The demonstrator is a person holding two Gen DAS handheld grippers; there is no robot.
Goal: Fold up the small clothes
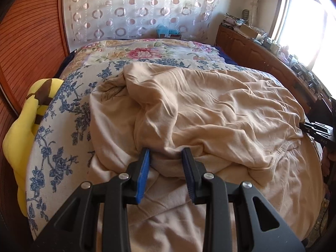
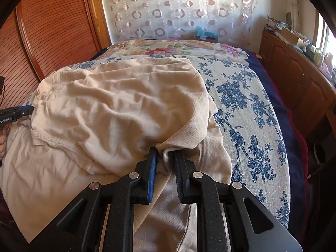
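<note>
A cream garment lies crumpled on the bed, its far half folded back over the near half. It also shows in the right wrist view. My left gripper is shut on a bunched edge of the garment, cloth filling the gap between the blue pads. My right gripper is shut on the garment's opposite edge, a fold of cloth pinched between its fingers. Each gripper shows at the other view's edge: the right gripper and the left gripper.
The bed has a blue floral spread and a pink floral quilt at the far end. A yellow plush toy sits at the bed's left edge. A wooden slatted door stands left, a cluttered wooden cabinet right.
</note>
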